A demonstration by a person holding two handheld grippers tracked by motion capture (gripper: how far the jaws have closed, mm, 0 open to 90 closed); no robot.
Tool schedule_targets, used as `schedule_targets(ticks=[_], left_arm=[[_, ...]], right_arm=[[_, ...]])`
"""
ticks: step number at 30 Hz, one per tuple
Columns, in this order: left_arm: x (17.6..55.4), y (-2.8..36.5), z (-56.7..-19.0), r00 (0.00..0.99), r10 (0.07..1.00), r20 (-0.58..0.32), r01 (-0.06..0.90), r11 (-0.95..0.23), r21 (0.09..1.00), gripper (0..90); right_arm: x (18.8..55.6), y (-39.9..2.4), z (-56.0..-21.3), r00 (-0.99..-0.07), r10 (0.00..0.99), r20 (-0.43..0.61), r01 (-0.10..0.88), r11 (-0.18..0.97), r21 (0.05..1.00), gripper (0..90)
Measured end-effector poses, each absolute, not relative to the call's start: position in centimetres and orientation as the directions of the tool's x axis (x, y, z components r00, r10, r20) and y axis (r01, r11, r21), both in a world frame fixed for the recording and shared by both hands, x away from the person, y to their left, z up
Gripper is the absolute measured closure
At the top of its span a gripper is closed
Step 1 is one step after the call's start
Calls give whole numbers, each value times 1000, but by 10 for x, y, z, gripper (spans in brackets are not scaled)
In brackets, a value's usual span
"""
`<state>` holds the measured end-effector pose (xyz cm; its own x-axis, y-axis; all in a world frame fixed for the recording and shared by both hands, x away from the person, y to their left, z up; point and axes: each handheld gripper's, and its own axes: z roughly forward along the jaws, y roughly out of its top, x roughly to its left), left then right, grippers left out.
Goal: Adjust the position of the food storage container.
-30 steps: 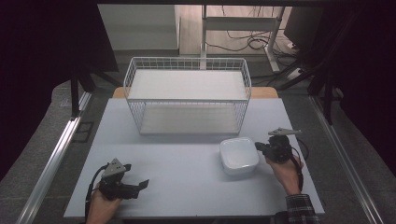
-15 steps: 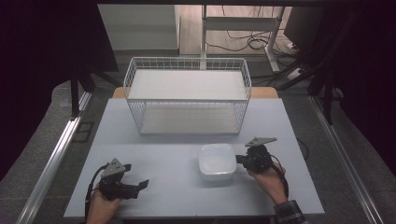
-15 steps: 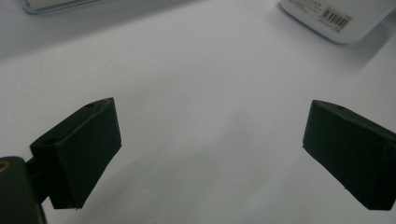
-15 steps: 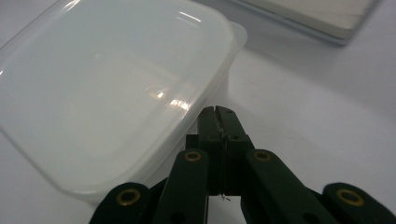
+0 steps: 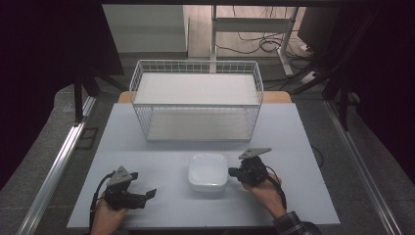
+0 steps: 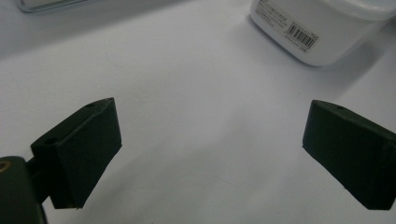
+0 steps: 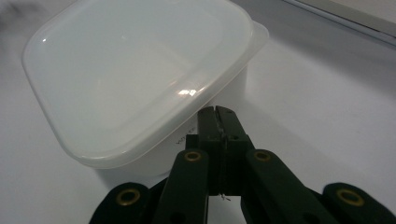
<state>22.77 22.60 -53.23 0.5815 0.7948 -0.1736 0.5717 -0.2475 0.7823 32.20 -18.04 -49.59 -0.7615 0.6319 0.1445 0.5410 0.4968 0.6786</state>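
Note:
A white lidded plastic container sits on the white table, near its front middle. My right gripper is shut, with its tips against the container's right side. In the right gripper view the closed jaws touch the container wall just under the lid's rim, with nothing between them. My left gripper rests at the front left of the table, open and empty. Its view shows both fingers wide apart over bare table, with the container at the upper right.
A white wire basket stands at the back middle of the table, with nothing in it. Dark curtains hang on both sides, and a metal rail runs along the left edge. Cables lie on the floor behind the table.
My right gripper has moved left across the table, and the container has slid left ahead of it toward the middle. The left gripper has stayed in place.

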Motion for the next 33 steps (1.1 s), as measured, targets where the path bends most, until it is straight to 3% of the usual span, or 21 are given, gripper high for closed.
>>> schedule_targets(ticks=[7, 10, 15, 16, 18, 21, 22, 23, 25, 33], left_arm=[[227, 226, -532, 586, 792, -170, 570, -254, 781, 43], [227, 225, -532, 591, 788, -170, 570, -258, 780, 47], [226, 223, -532, 601, 781, -170, 569, -268, 778, 51], [226, 222, -532, 605, 778, -166, 566, -275, 777, 52], [226, 222, -531, 607, 777, -165, 566, -277, 776, 52], [226, 221, -532, 610, 776, -163, 566, -282, 775, 52], [226, 221, -532, 611, 775, -163, 566, -283, 774, 52], [226, 221, -532, 611, 774, -164, 566, -283, 774, 52], [226, 221, -532, 612, 774, -163, 566, -285, 774, 51], [226, 220, -533, 608, 776, -169, 569, -278, 774, 49]], right_arm=[[322, -177, -496, -766, 632, 122, 525, 504, 686, 889], [321, -185, -493, -760, 641, 111, 516, 491, 702, 837], [310, -202, -486, -760, 646, 73, 479, 481, 734, 649], [305, -207, -483, -764, 642, 62, 463, 479, 746, 555], [303, -209, -481, -765, 641, 54, 452, 476, 755, 505], [298, -213, -480, -770, 637, 47, 433, 467, 771, 311], [294, -214, -483, -774, 632, 24, 409, 472, 781, 184], [294, -214, -483, -774, 632, 24, 409, 472, 781, 184], [290, -215, -488, -774, 633, -22, 392, 505, 769, 74], [292, -221, -497, -766, 643, -6, 419, 507, 753, 19]])
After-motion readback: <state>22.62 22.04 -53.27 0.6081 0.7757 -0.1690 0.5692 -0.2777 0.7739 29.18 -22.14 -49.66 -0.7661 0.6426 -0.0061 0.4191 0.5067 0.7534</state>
